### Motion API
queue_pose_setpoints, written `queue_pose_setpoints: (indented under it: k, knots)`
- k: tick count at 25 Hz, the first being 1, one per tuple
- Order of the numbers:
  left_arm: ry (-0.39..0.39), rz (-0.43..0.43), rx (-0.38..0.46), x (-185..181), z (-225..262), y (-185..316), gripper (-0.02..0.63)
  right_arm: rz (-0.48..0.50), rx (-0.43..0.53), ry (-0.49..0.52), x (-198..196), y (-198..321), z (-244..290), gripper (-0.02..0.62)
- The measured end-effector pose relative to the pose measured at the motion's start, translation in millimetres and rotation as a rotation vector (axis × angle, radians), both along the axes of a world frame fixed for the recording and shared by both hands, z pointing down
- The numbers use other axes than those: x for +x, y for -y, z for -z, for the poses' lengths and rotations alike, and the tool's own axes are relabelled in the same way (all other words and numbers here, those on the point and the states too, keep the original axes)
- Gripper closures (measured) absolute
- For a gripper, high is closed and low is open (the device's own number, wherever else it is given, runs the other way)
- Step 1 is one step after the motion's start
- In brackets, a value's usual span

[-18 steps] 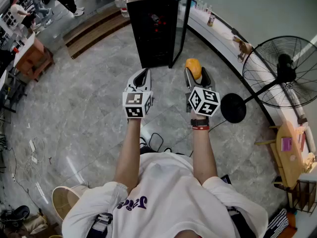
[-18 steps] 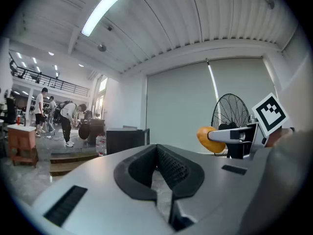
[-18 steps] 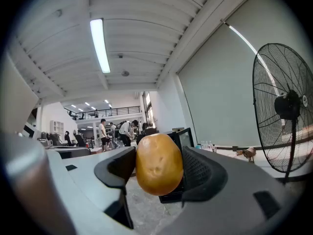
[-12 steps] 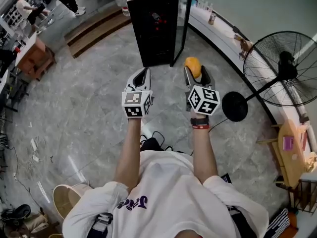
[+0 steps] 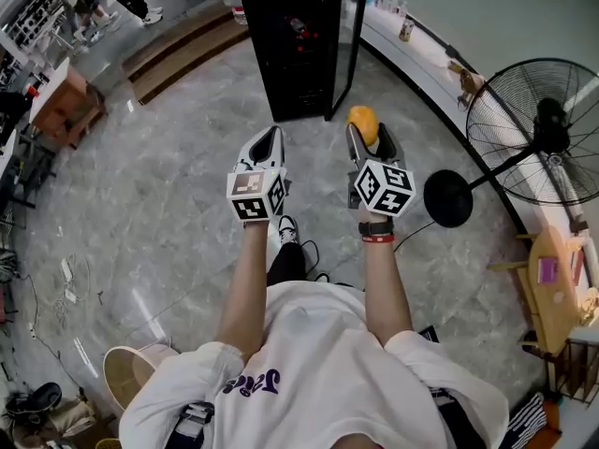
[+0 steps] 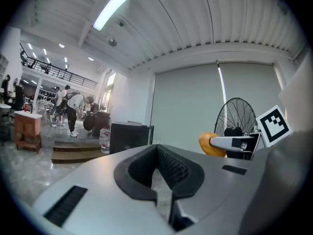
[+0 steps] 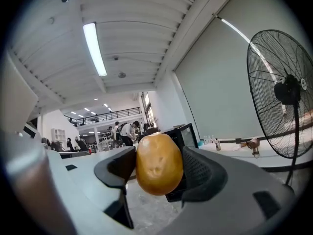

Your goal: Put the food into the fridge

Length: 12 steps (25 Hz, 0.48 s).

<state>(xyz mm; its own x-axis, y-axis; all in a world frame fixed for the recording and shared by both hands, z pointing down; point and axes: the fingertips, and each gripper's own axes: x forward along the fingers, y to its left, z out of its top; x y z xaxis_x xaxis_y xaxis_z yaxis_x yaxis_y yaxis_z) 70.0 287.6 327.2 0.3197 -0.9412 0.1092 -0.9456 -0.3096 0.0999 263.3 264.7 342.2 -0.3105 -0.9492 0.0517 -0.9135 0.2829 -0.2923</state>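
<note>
Right gripper (image 7: 159,169): we hold it level, its jaws spread wide and clamped on a potato (image 7: 159,163), one black pad pressing each side.
Potato: yellow-orange and dimpled. It hangs in the air between the right jaws, above the floor (image 5: 168,204), short of the fridge (image 5: 295,54) and not inside it.
Left gripper (image 6: 157,150): we carry it just beside the right one, its jaws closed together with nothing between them.
Fridge: black and upright. It stands ahead of both grippers and apart from them.
Fridge door (image 5: 348,36): it stands open at the fridge's right side in the head view.
Fan (image 5: 538,129): a black pedestal fan stands on our right, its round base on the floor near the right gripper.
Floor: grey polished stone.
Background: a few people stand far off on our left.
</note>
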Motion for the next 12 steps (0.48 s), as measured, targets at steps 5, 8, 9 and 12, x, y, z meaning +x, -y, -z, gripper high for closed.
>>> queue_pose_setpoints:
  k: [5,8,9,12]
  knots:
    - [0.036,0.009,-0.012,-8,-19,35,0.588,0.021,-0.02,-0.001,-12,36,-13,0.282]
    - [0.05,-0.006,-0.01,-14,-19,63,0.588,0.026,-0.036,0.014,-25,66,-13,0.282]
    - [0.053,-0.009,-0.006,-17,-16,73,0.589,0.03,-0.039,0.016,-30,76,-12,0.282]
    - [0.048,-0.007,0.004,-32,-7,103,0.589,0.042,-0.039,0.023,-48,109,-6,0.282]
